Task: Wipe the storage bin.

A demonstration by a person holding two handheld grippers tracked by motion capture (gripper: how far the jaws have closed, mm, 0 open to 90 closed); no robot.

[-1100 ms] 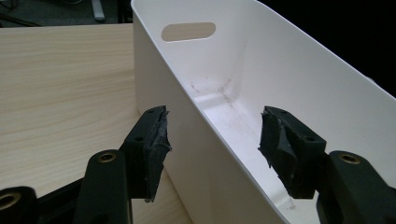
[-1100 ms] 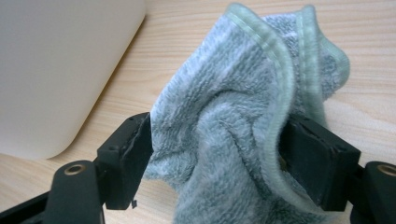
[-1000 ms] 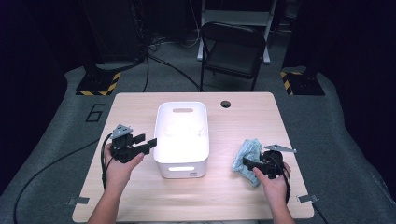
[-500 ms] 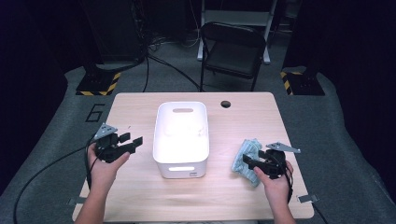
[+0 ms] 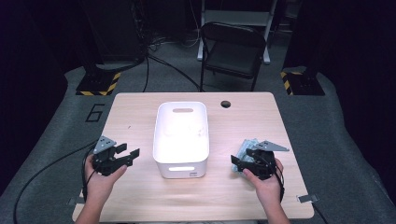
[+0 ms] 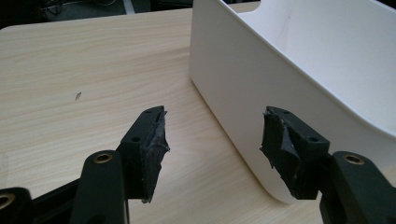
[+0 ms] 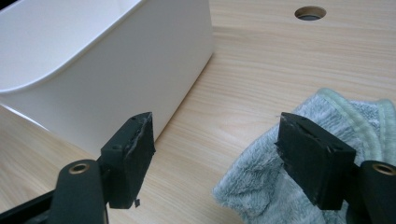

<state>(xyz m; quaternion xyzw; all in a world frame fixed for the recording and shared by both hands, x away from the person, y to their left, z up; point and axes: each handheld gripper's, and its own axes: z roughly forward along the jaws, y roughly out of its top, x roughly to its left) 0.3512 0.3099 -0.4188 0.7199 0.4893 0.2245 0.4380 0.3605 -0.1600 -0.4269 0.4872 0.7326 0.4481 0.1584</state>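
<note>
Now, by label:

Right claw: the right gripper stands wide apart and holds nothing; its right jaw sits over the cloth, its left jaw over bare wood.
Left claw: the left gripper is spread wide and holds nothing, its tips pointing at the bin.
Cloth position: it lies on the table under and just ahead of the right claw, apart from the bin, which stands to that claw's left.
High view alone: the cloth is a small pale patch half covered by the right gripper; a black chair stands beyond the table, and a "6" is marked on the grey floor.
Right gripper view alone: the cloth's pile is fluffy, grey-green, with a paler ribbed hem along its far edge; a round cable hole lies far ahead.
Left gripper view alone: the jaw pads are torn, crumpled black foam; a small dark fleck marks the wood ahead and left.
Bin: white smooth plastic, rounded corners, slot handles at both ends.
Table: pale wood-grain top.
</note>
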